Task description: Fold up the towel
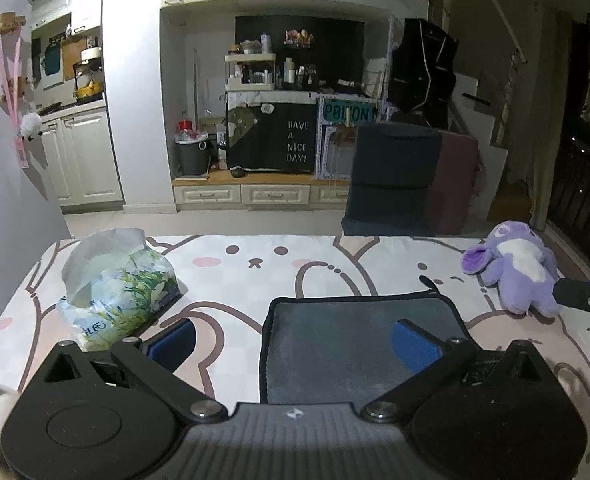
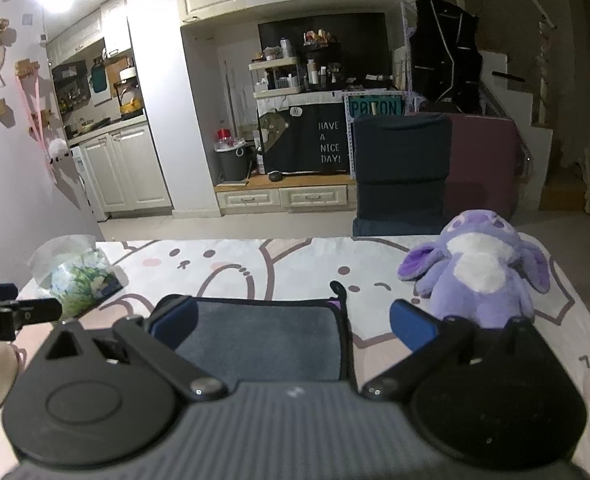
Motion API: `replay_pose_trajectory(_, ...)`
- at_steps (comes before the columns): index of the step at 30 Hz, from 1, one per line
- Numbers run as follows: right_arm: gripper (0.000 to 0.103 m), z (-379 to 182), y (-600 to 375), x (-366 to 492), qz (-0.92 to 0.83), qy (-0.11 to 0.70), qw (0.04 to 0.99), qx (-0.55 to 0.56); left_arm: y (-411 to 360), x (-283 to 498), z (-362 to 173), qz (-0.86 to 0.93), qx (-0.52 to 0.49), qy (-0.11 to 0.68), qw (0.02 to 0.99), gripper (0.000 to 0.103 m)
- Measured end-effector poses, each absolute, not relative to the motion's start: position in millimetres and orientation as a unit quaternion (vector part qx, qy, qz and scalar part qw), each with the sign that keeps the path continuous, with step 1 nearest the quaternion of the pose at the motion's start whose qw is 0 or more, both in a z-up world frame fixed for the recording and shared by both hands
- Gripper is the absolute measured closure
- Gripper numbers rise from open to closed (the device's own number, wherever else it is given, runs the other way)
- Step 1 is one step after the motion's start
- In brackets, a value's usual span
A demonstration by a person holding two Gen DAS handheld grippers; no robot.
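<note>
Hiding the towel's (image 1: 359,344) near edge, each hand-held gripper (image 1: 295,340) (image 2: 295,326) gapes wide.

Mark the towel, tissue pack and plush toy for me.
towel (image 1: 351,344): left wrist view, centre of its grey face
tissue pack (image 1: 135,292): left wrist view, printed side
plush toy (image 2: 475,268): right wrist view, white belly

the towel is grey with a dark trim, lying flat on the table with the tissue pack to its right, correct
Not quite. The tissue pack lies to the left of the grey towel; the purple plush toy is on its right. The left wrist view shows this. The rest holds.
</note>
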State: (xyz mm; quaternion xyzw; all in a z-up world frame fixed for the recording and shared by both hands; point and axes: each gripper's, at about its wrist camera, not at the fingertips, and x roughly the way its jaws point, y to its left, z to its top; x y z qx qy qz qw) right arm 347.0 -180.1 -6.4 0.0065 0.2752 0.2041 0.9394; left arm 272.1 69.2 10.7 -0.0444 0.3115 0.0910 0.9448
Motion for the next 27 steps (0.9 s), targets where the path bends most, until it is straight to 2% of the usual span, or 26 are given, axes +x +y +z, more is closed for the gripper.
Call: replay_pose_trajectory(27, 0.000, 27.1, -196.7, 232.9, 0.236, 0.254, 0.938, -0.006, 43.8, 171.7, 45.5, 0.068, -0.056, 0.290, 0.953, 0.000)
